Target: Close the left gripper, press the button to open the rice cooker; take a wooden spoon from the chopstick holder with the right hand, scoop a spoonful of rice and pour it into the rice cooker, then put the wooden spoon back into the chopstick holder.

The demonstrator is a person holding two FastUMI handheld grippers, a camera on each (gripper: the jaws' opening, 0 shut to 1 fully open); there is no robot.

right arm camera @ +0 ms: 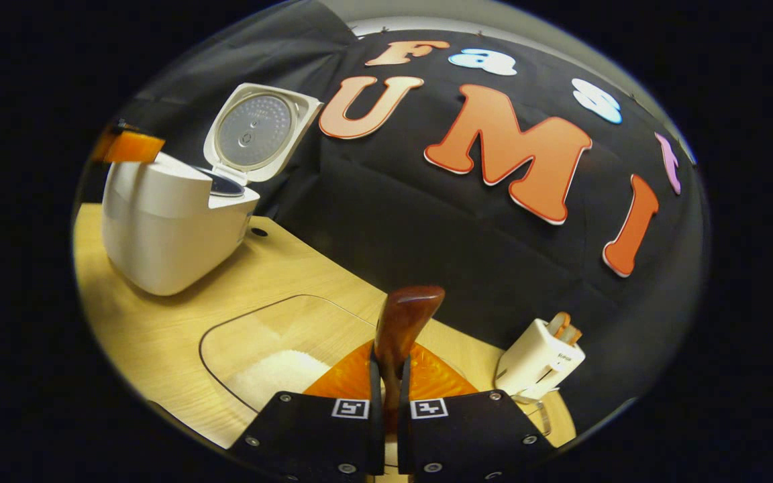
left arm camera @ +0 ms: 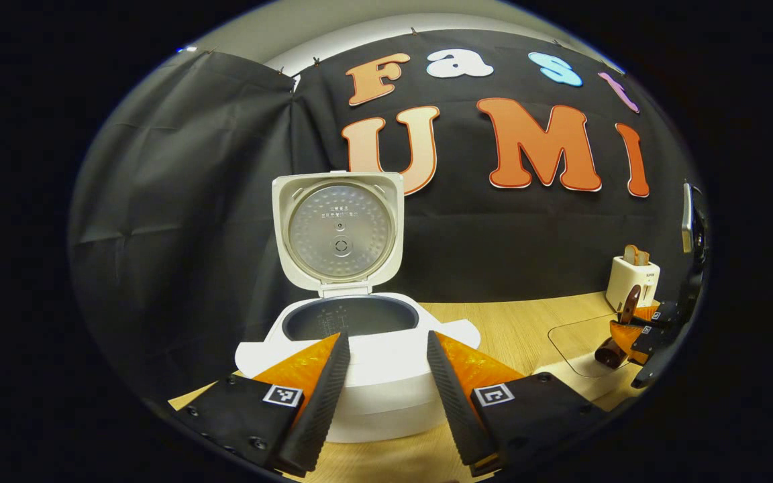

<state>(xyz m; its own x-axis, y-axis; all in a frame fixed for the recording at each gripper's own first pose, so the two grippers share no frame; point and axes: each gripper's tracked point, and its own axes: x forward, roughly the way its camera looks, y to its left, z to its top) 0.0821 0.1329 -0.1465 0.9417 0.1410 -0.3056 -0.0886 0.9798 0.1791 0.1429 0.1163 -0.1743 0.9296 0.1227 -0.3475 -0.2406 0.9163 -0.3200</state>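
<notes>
In the left gripper view, a white rice cooker (left arm camera: 366, 362) sits at lower centre of the frame on a pale wooden table (left arm camera: 514, 329), its lid (left arm camera: 338, 231) swung fully upright to show a dimpled metal inner plate, the dark inner pot (left arm camera: 349, 316) open below it. The left gripper (left arm camera: 386, 376) frames the cooker from the bottom edge, its two fingers spread wide apart and gripping nothing. At the right edge, the right gripper (left arm camera: 635, 329) clamps a dark wooden spoon (left arm camera: 618, 335) above a clear container (left arm camera: 578, 345), with a white toaster (left arm camera: 631, 282) holding bread behind it. In the right gripper view, the right gripper (right arm camera: 390, 376) at bottom centre has its fingers drawn together on the glossy brown handle of the wooden spoon (right arm camera: 403, 322), which rises toward the middle of the frame. The clear container (right arm camera: 279, 349) of white rice (right arm camera: 279, 376) lies at lower left, just beside the fingers. The rice cooker (right arm camera: 172, 228) stands at upper left, lid (right arm camera: 255, 131) raised, with a tip of the left gripper (right arm camera: 128, 146) beside it. The toaster (right arm camera: 541, 365) sits at lower right.
</notes>
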